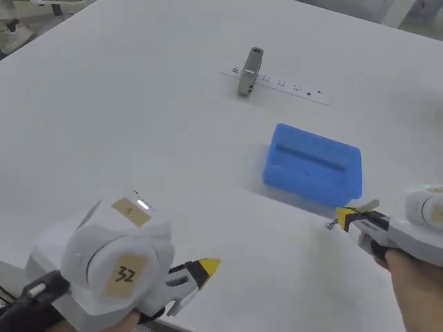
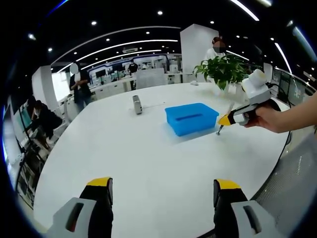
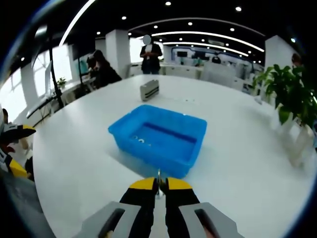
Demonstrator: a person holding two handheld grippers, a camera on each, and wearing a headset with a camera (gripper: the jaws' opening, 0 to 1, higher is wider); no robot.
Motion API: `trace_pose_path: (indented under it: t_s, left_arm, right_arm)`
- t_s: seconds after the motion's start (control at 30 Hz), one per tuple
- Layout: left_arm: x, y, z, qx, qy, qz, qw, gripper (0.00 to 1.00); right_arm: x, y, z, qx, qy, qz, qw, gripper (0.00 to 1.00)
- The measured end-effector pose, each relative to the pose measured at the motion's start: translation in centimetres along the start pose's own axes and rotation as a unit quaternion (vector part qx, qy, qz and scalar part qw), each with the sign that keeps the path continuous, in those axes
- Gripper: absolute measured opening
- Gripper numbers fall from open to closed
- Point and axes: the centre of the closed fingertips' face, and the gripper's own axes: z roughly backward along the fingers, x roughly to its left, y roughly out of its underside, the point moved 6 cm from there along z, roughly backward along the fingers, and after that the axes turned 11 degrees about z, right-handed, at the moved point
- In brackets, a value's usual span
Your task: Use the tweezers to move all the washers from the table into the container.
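White tabletop all around us, big rounded-edge thing in an open-plan office. Closest to us, our left gripper hangs over the near part of the table with its yellow-tipped jaws spread wide and nothing between them. A tan sticker on its housing reads "32"; a second one higher up is too blurry for us to read. Off to the right, a hand holds our right gripper, jaws pressed together on the tweezers. Their thin metal tips point down toward the table just beside the near wall of the blue container. We can see a few washers lying on its floor, toward the left wall. Past it, a white power strip lies flat with a grey block standing on its left end; we can't make out the markings. Further back, a potted plant sits at the table's right side, and people stand among desks under ceiling spotlights.
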Motion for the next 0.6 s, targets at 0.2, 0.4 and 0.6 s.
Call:
trace_pose_path:
  t_s: [0.2,0.4,0.6]
  left_arm:
    - [-0.1,0.0,0.0,0.001,0.001,-0.004,1.0,0.85]
    - [-0.1,0.0,-0.1,0.003,0.001,-0.006,1.0,0.85]
    - [-0.1,0.1,-0.1,0.003,0.003,-0.005,1.0,0.85]
  right_arm:
    - [0.3,-0.4,0.1,0.005,0.001,0.007,1.0,0.03]
    - [0.8,-0.9,0.3,0.017,0.004,0.026,0.9995,0.02]
    - [0.6,-1.4,0.8,0.017,-0.006,-0.002,0.9998,0.02]
